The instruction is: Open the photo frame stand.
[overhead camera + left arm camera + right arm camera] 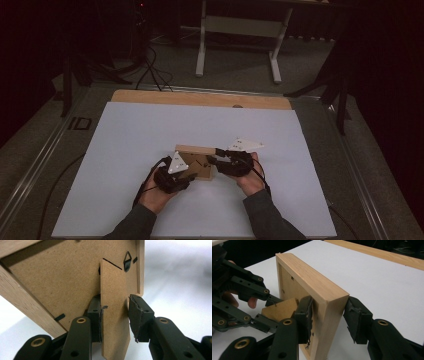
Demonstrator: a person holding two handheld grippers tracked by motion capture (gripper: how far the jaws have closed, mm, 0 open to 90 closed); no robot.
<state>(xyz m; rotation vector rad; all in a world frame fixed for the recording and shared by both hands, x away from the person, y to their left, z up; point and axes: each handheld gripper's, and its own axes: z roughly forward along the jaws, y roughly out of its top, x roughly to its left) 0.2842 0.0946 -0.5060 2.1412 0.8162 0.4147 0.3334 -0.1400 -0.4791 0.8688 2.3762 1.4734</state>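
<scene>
A small wooden picture frame (196, 150) stands upright on the white sheet (150, 130), its fibreboard back (57, 277) facing me. The back carries a metal hanger (127, 261) and a fold-out stand (113, 285). My left gripper (192, 176) (115, 302) straddles that stand: one pad lies against it, the other pad (137, 312) keeps a thin gap. My right gripper (214, 156) (328, 305) straddles the frame's side rail (309, 277), one pad inside the back recess, the outer pad (355, 317) just off the wood. The left gripper (268, 311) also shows around the stand (283, 308).
The white sheet covers a wooden tabletop whose far strip (200, 98) is bare. Beyond it on the floor stand a white desk frame (240, 30), cables (155, 70) and dark stand legs (340, 95). Open sheet lies all around the frame.
</scene>
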